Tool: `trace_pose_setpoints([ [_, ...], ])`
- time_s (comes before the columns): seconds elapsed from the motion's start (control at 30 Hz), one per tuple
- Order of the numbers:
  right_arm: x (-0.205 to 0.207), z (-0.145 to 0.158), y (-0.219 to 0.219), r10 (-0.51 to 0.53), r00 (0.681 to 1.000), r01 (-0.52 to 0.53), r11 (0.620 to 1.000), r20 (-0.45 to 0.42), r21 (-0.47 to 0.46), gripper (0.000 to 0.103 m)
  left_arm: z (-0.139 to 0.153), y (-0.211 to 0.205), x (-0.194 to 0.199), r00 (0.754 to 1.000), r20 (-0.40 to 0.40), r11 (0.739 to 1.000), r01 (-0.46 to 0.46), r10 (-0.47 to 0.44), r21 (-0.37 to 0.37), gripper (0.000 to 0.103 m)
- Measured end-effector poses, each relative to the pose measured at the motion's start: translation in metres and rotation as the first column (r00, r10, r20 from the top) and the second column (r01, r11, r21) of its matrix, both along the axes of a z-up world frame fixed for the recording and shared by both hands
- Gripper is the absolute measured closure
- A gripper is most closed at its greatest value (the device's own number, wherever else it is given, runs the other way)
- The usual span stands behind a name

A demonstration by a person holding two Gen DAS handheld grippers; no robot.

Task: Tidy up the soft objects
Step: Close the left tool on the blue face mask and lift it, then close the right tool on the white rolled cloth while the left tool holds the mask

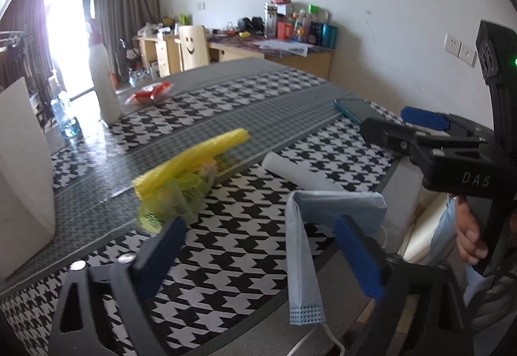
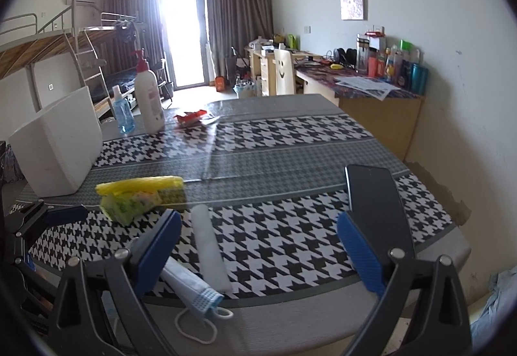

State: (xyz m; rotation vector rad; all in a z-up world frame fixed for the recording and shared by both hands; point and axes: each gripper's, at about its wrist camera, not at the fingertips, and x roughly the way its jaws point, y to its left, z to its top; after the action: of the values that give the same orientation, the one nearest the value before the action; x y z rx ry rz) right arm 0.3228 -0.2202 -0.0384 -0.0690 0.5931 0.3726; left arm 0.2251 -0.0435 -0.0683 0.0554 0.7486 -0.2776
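Note:
A folded light-blue face mask (image 1: 336,207) lies at the near edge of the houndstooth table (image 1: 245,117), one end bent down over the rim. My left gripper (image 1: 258,249) stands open around it, the mask close to the right pad (image 1: 355,256) without being pressed. A white roll (image 1: 300,176) lies just beyond it. Further left, a yellow rolled cloth (image 1: 194,155) rests on green wrapped sponges (image 1: 174,201). My right gripper (image 2: 260,249) is open above the white roll (image 2: 210,249) and the mask (image 2: 194,285), gripping nothing. The yellow and green bundle (image 2: 135,197) lies ahead to its left.
A white foam box (image 2: 58,149) stands at the table's left. A lotion bottle (image 2: 148,100), a blue spray bottle (image 2: 121,110) and a red packet (image 2: 190,117) sit at the far side. A dark phone (image 2: 371,191) lies on the right. A hand (image 1: 468,226) holds the right gripper's handle.

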Motion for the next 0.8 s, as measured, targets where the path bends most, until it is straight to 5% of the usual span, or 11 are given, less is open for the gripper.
trace_pose_setpoints([
  [0.07,0.002,-0.001,-0.001,0.007,1.0,-0.007,1.0,-0.011,0.006,0.004,-0.005,-0.003,0.002,1.0,-0.022,1.0,0.016,-0.016,0.007,0.03],
  [0.17,0.004,-0.004,-0.002,0.007,1.0,-0.007,1.0,-0.025,0.003,0.004,-0.012,-0.008,0.003,0.998,-0.048,0.999,0.041,-0.041,0.01,0.062],
  [0.2,0.005,-0.005,-0.002,0.007,1.0,-0.007,1.0,-0.029,0.002,0.004,-0.014,-0.009,0.005,0.997,-0.063,0.999,0.051,-0.05,0.007,0.083],
  [0.27,0.006,-0.007,-0.001,0.006,0.999,-0.006,1.0,-0.039,0.0,0.004,-0.016,-0.009,0.005,0.995,-0.08,0.998,0.061,-0.061,-0.006,0.096],
  [0.8,0.013,-0.023,0.026,0.041,0.993,-0.047,0.998,-0.115,-0.051,0.004,-0.001,0.031,-0.014,1.0,-0.019,0.999,-0.006,0.006,-0.036,0.097],
])
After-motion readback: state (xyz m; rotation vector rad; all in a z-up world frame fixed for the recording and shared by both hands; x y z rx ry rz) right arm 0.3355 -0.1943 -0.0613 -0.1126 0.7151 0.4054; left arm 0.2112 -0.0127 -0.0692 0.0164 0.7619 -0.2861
